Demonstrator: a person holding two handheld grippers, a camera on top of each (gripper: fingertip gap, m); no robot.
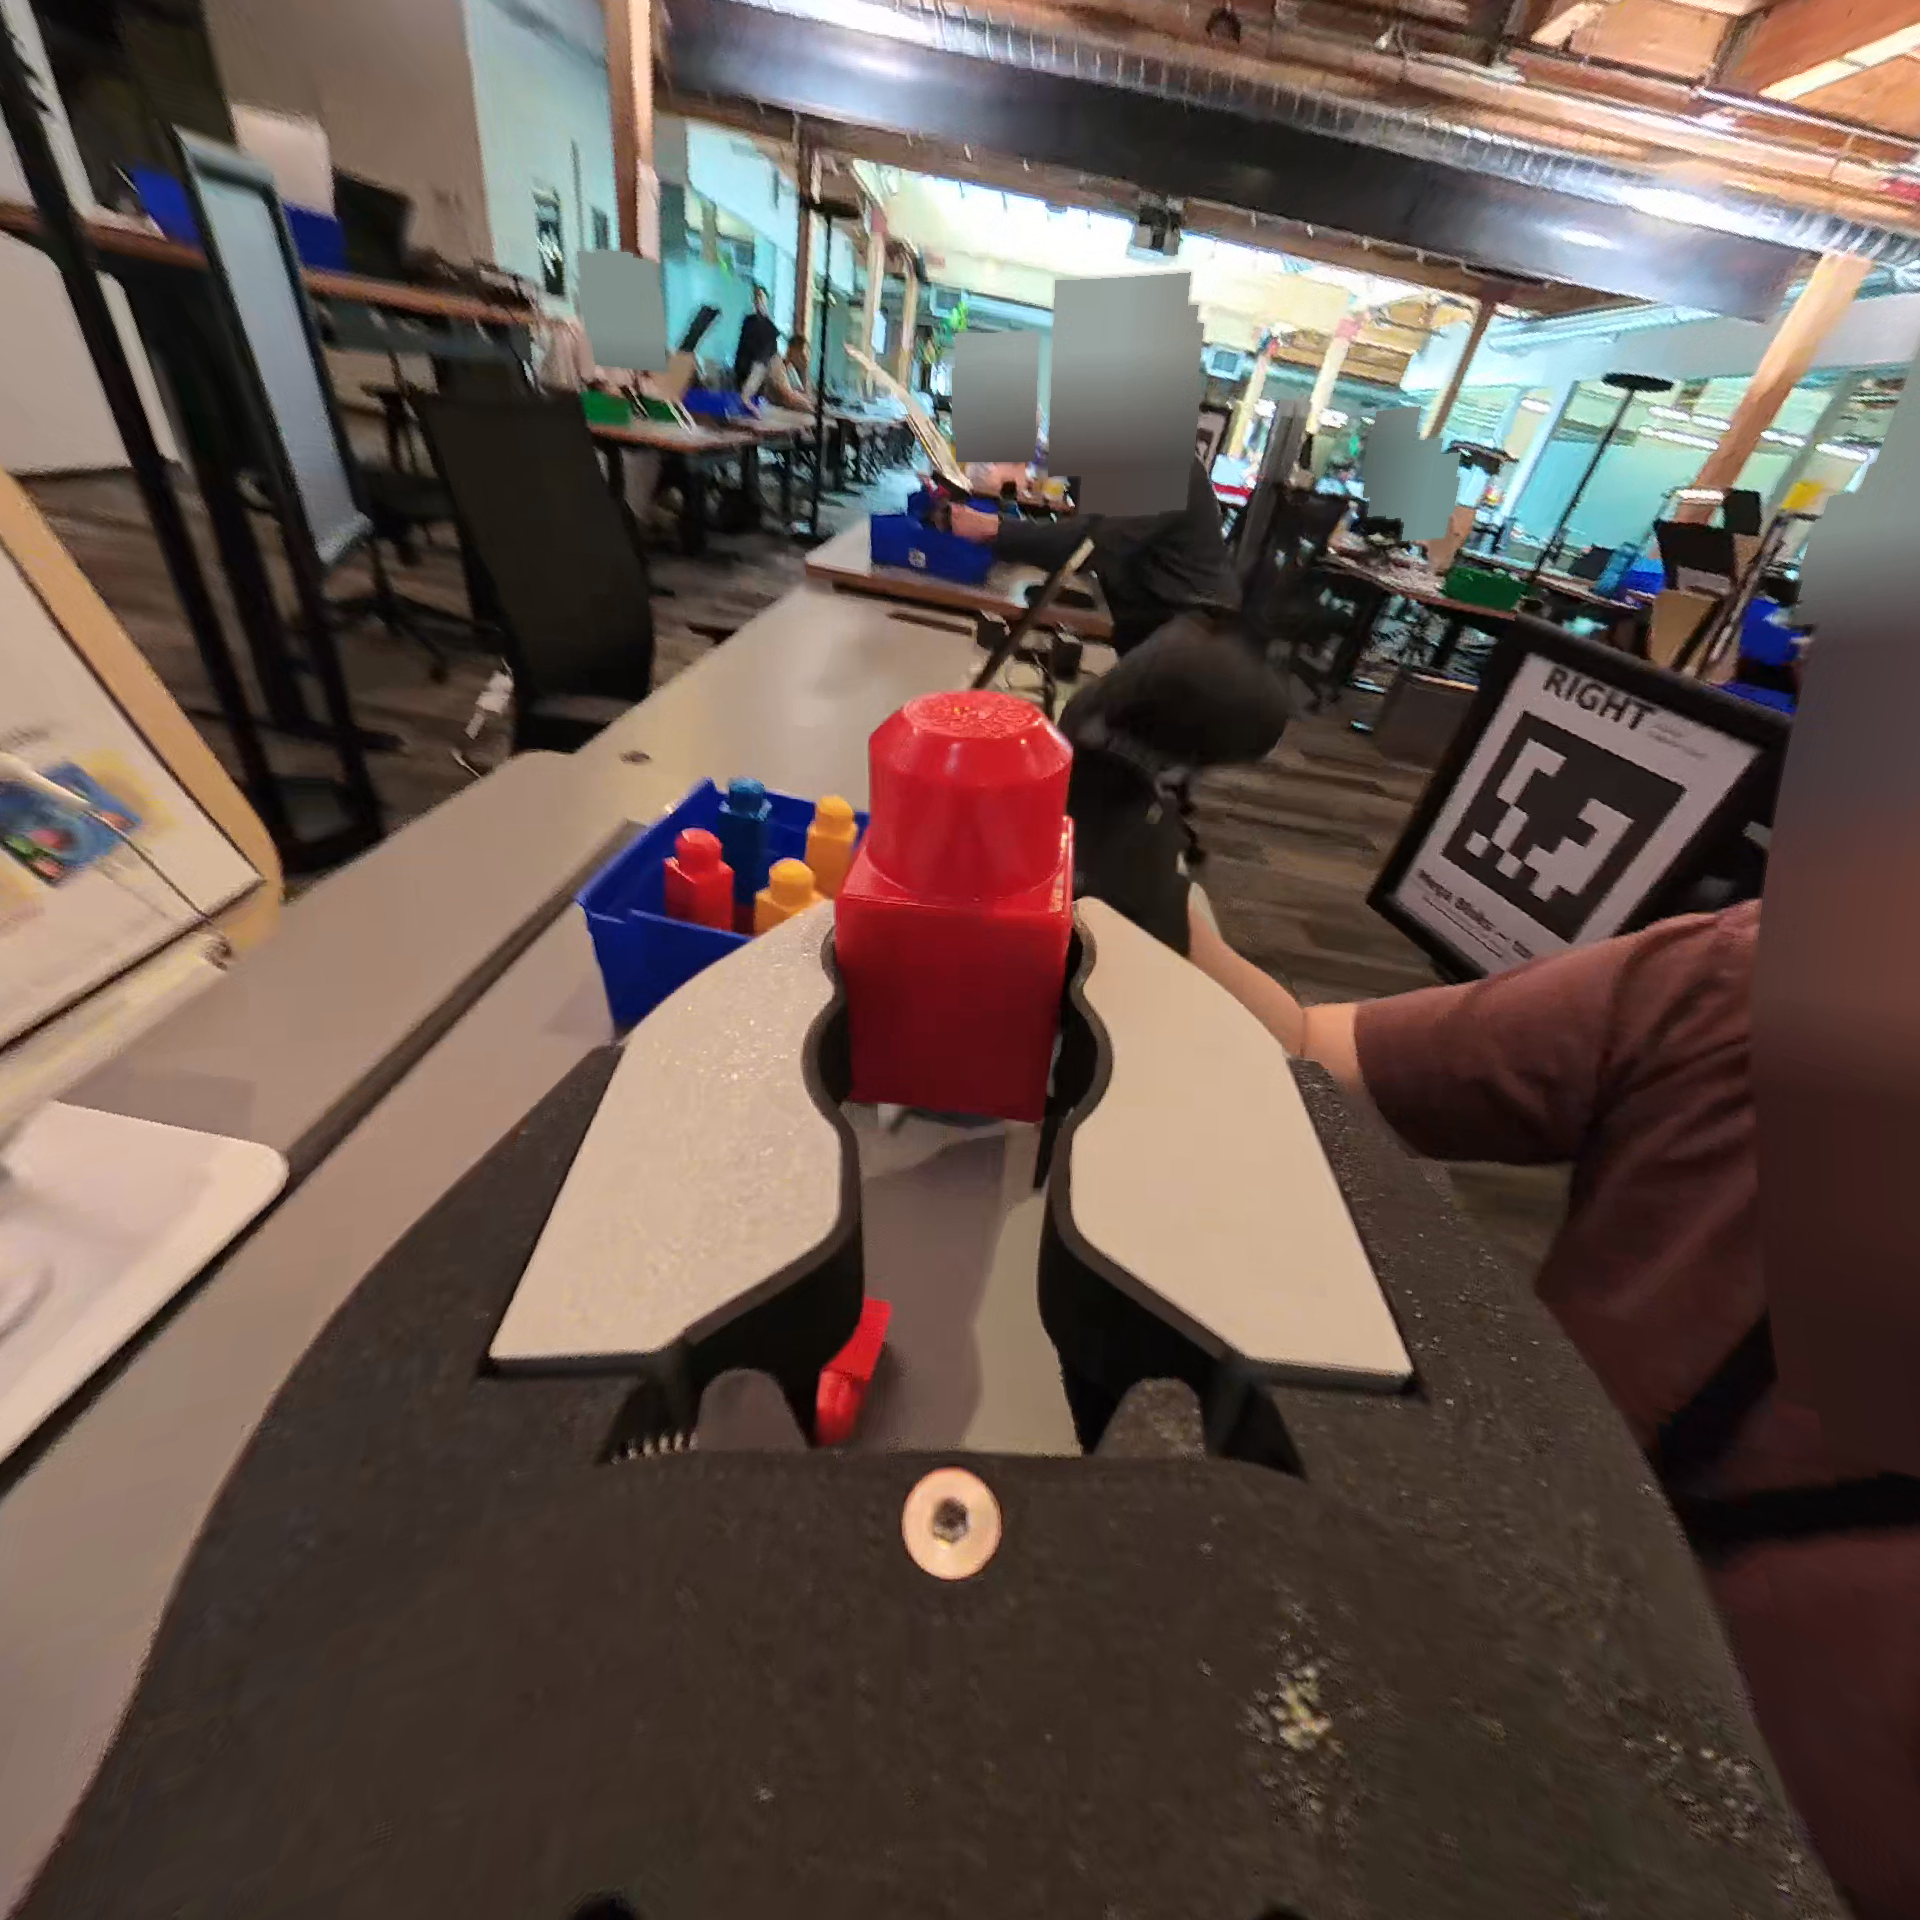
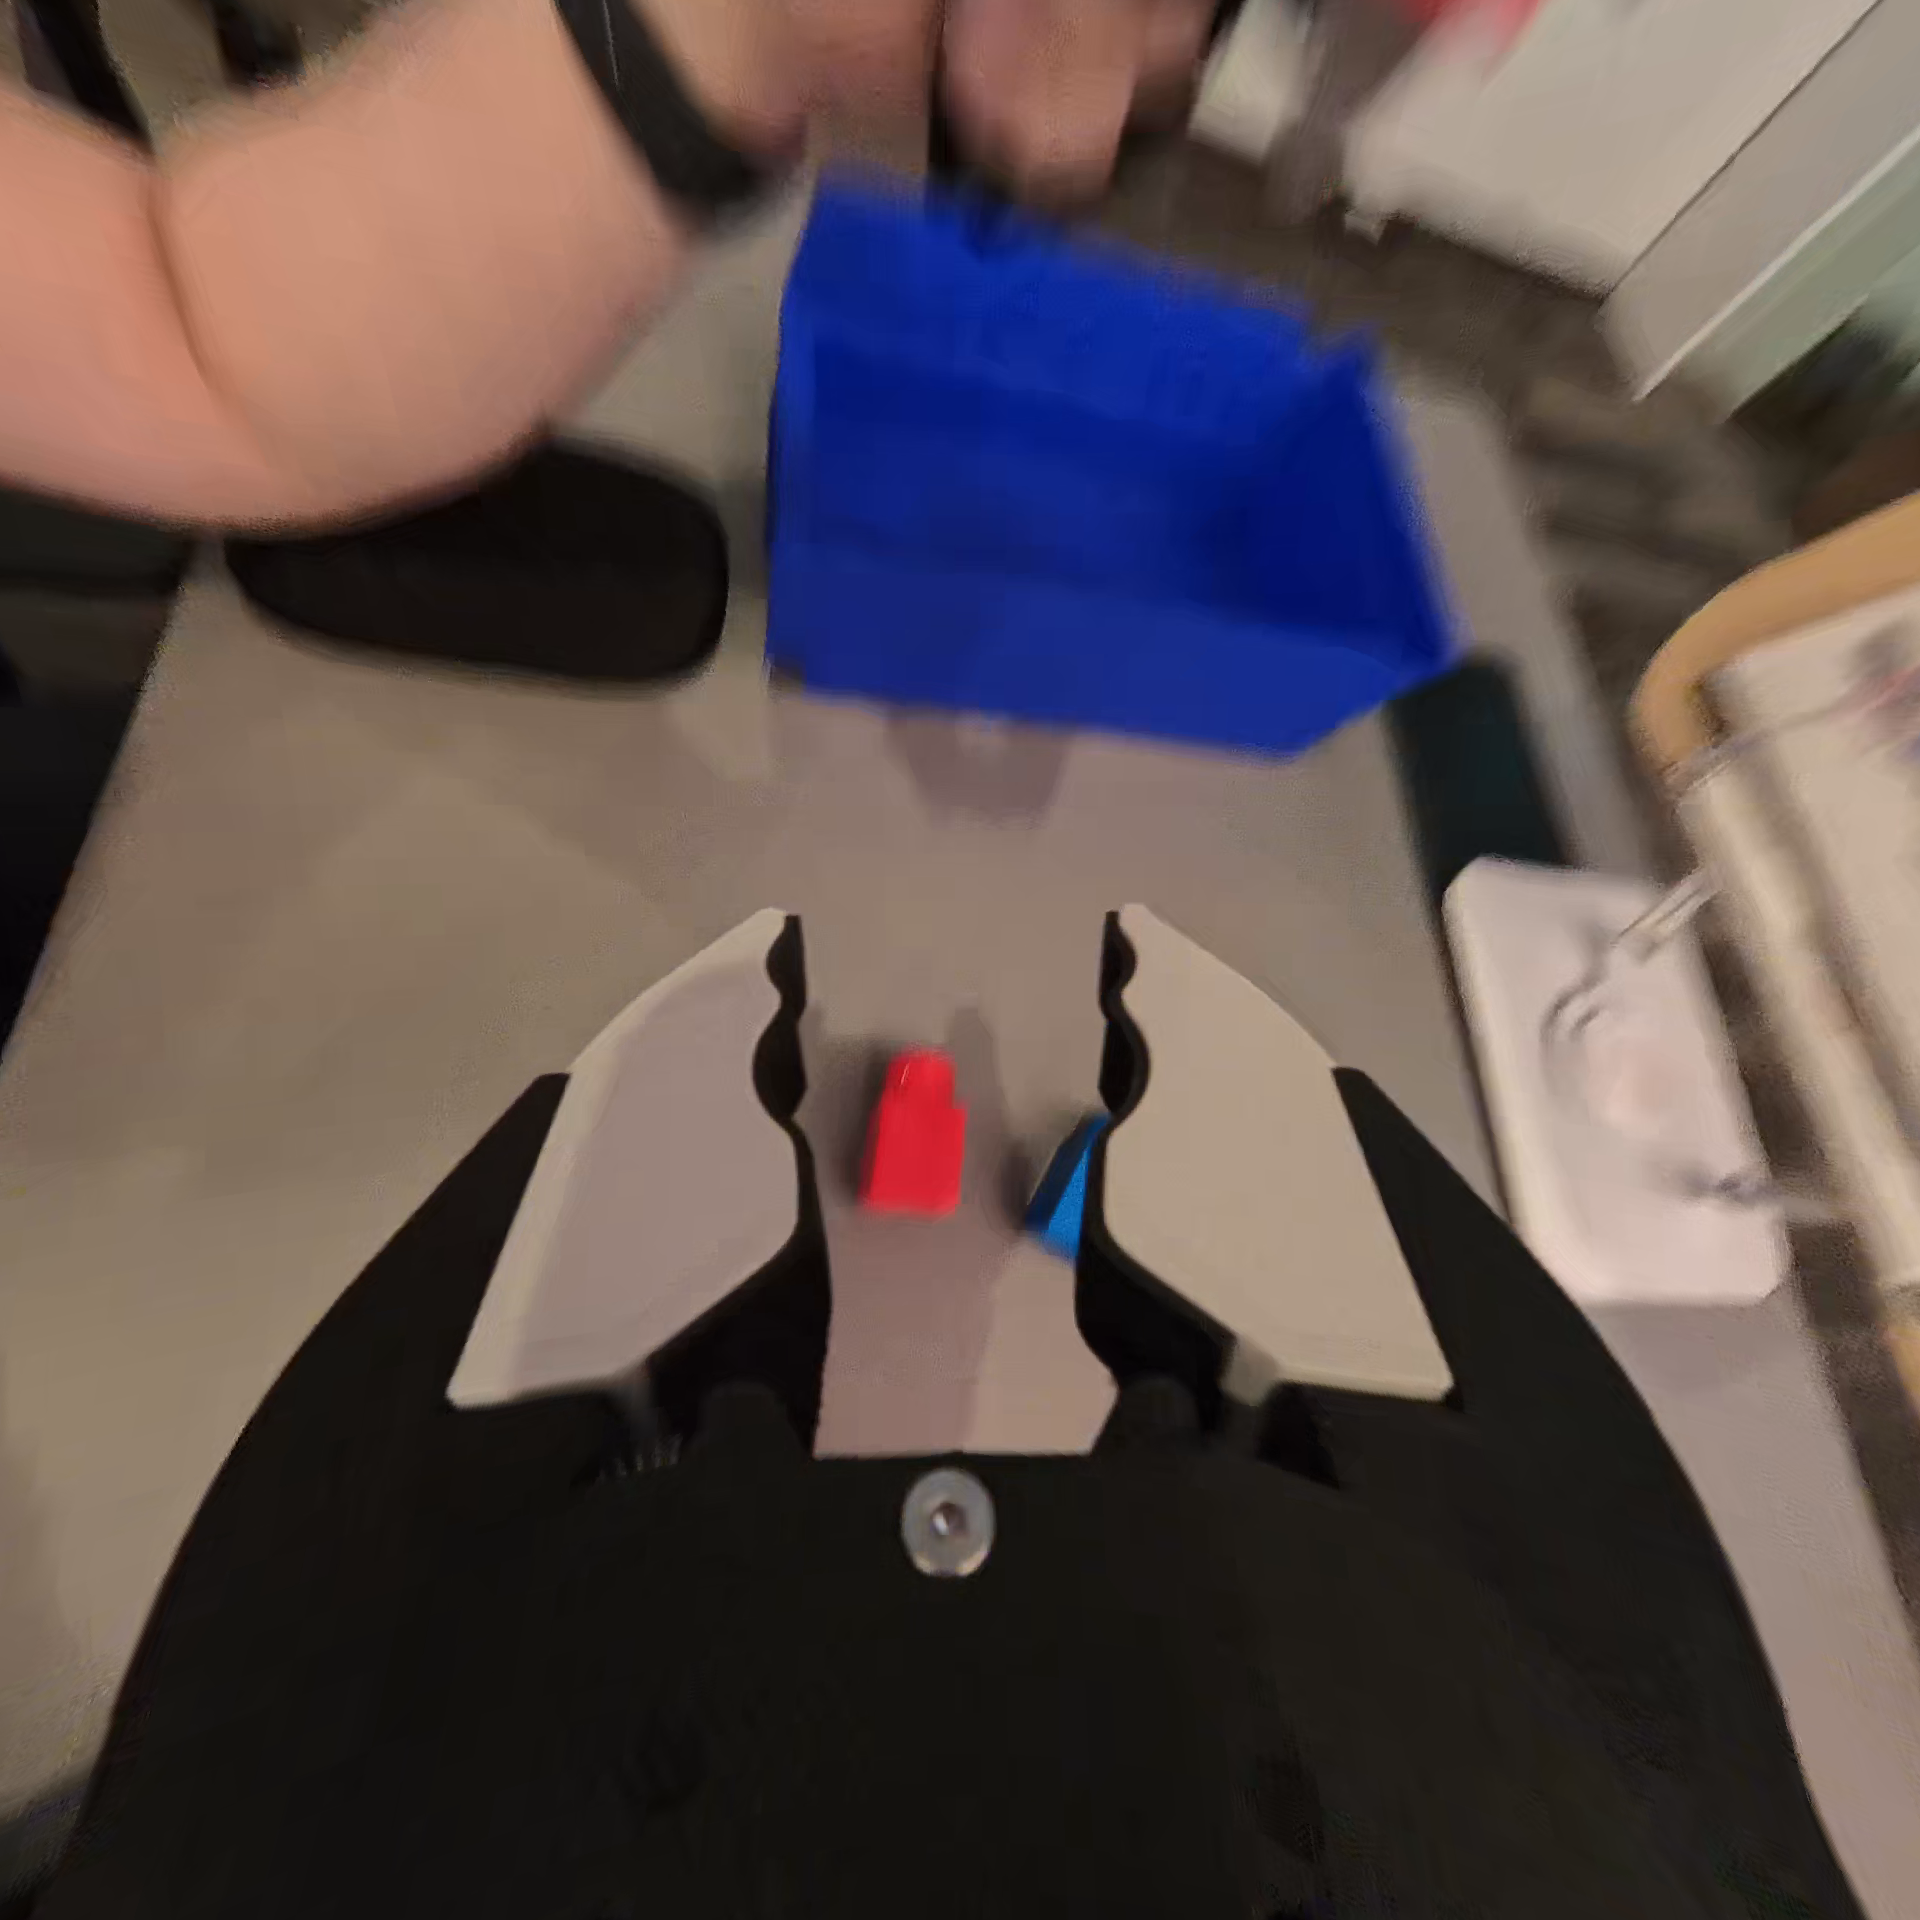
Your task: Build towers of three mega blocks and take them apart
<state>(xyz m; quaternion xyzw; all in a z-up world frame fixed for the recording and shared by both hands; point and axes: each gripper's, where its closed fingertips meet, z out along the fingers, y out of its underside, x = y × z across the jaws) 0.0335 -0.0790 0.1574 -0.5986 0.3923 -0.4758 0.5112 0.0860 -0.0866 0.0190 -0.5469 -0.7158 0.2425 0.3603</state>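
A: Item one? Left gripper [image 1: 954,997] fingers are pinching a red mega block [image 1: 951,935], stud up, likely for stacking
B: Item two: right gripper [image 2: 954,1039] fingers are hanging spread above the counter [image 2: 416,935], over another red block [image 2: 916,1138], blue bin [image 2: 1081,499] beyond

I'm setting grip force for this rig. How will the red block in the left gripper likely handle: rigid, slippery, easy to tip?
The red mega block looks like hard moulded plastic with flat sides, so probably stiff and light. The left gripper presses it on two opposite faces; the glossy surface may slip under a weak squeeze. Set down, its square base should resist rolling.
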